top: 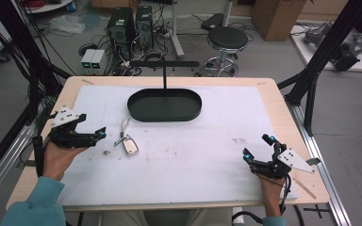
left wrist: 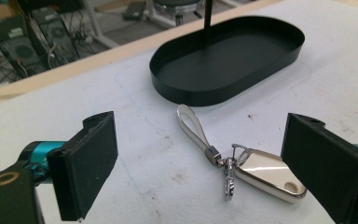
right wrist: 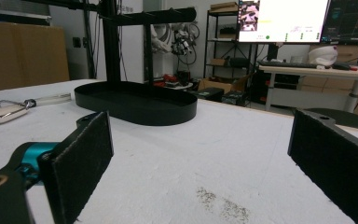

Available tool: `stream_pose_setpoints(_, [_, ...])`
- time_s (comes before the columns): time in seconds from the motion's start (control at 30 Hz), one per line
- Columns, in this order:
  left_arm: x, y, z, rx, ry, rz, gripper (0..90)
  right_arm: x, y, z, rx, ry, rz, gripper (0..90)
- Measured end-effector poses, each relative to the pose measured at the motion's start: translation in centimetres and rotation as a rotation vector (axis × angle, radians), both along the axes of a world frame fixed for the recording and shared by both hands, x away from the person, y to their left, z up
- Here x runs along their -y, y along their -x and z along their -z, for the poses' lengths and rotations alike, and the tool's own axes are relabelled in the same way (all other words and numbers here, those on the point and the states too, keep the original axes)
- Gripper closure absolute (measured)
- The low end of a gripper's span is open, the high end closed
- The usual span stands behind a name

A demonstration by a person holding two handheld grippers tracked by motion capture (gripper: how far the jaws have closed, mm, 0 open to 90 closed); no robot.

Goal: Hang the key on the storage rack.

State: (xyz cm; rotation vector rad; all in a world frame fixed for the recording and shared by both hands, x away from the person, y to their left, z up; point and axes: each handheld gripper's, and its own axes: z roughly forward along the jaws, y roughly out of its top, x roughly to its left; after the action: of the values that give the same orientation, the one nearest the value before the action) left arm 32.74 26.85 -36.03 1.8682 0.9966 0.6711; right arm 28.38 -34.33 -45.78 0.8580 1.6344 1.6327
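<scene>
**Open jaws line up on a key fob at the desk's left side**

The left gripper (top: 92,135) stands with its pads (left wrist: 91,163) wide apart and nothing between them, aimed at the key fob (left wrist: 268,175) that lies flat on the white mat (top: 193,160) toward the desk's left edge. The fob, with its metal clip and looped strap (left wrist: 193,125), rests just in front of the jaws, untouched and a little to one side of their gap, so the hand probably needs to line up before closing. Behind it, near the desk's far edge, sits the black oval tray (top: 164,104) with an upright hanger stand (top: 164,63) rising from it, a likely place to hang the strap. Near the desk's right front corner, the right gripper (top: 258,147) waits low over the mat, its jaws also spread and empty, well clear of the work.
</scene>
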Motion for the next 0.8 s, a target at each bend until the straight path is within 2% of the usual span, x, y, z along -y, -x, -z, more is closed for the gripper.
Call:
stream_pose_setpoints(0.17, [1.2, -1.5, -0.2, -0.054, -0.021, 0.009, 11.1, 0.0, 0.0, 0.0, 0.002, -0.001, -0.001, 5.9])
stream_pose_setpoints(0.27, [1.8, -2.3, -0.1, -0.081, -0.064, 0.002, 11.1, 0.0, 0.0, 0.0, 0.001, -0.003, 0.000, 5.9])
stream_pose_setpoints(0.3, [2.1, -2.9, -0.1, -0.103, -0.087, -0.005, 11.1, 0.0, 0.0, 0.0, -0.002, -0.003, 0.000, 5.9])
stream_pose_setpoints(0.37, [2.3, -3.2, -0.1, -0.113, -0.090, -0.008, 11.2, 0.0, 0.0, 0.0, -0.001, -0.003, 0.000, 5.9])
stream_pose_setpoints(0.43, [2.6, -3.7, 0.1, -0.142, -0.100, -0.015, 11.2, 0.0, 0.0, 0.0, 0.001, -0.003, 0.000, 6.0])
stream_pose_setpoints(0.47, [2.9, -4.2, 0.3, -0.166, -0.122, -0.012, 11.4, 0.0, 0.0, 0.0, 0.002, -0.002, 0.001, 5.9])
stream_pose_setpoints(0.5, [2.9, -4.2, 0.3, -0.166, -0.122, -0.012, 11.8, 0.0, 0.0, 0.0, 0.001, -0.002, 0.000, 5.9])
stream_pose_setpoints(0.7, [3.7, -5.4, 1.0, -0.243, -0.168, -0.033, 13.3, 0.0, -0.1, 0.0, 0.004, -0.002, -0.001, 5.9])
stream_pose_setpoints(0.8, [4.3, -5.8, 1.0, -0.258, -0.185, -0.032, 14.4, 0.1, -0.1, 0.0, 0.009, 0.000, 0.000, 5.9])
